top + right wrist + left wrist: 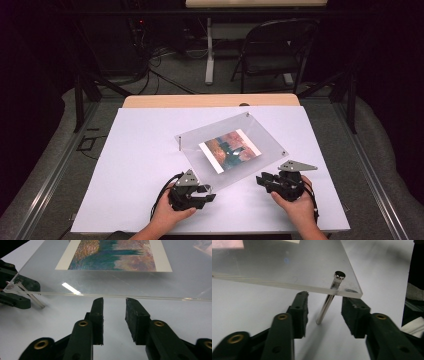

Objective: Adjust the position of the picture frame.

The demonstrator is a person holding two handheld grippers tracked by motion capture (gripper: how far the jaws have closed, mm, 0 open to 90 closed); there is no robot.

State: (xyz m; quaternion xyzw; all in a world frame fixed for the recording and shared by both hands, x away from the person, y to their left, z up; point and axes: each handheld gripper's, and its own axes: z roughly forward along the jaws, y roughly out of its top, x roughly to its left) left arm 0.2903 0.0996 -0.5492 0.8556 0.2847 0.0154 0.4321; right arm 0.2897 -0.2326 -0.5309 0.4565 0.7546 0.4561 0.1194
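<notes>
A clear acrylic panel (260,132) stands on short metal pins above the white table, with a painted print (231,150) under it. My left gripper (207,192) is at the panel's near left corner. In the left gripper view its jaws (325,298) are open on either side of the corner pin (325,306), just below the panel (287,265), with gaps on both sides. My right gripper (262,180) sits at the panel's near edge. In the right gripper view it (114,301) is open and empty, just short of the panel edge (112,282), below the print (117,255).
A white sheet (140,165) covers the tabletop, with a wooden strip (200,101) at the far edge. Beyond the table stand a dark folding chair (275,50) and a white table leg (209,55), with cables on the floor. The left gripper (17,293) lies at far left in the right gripper view.
</notes>
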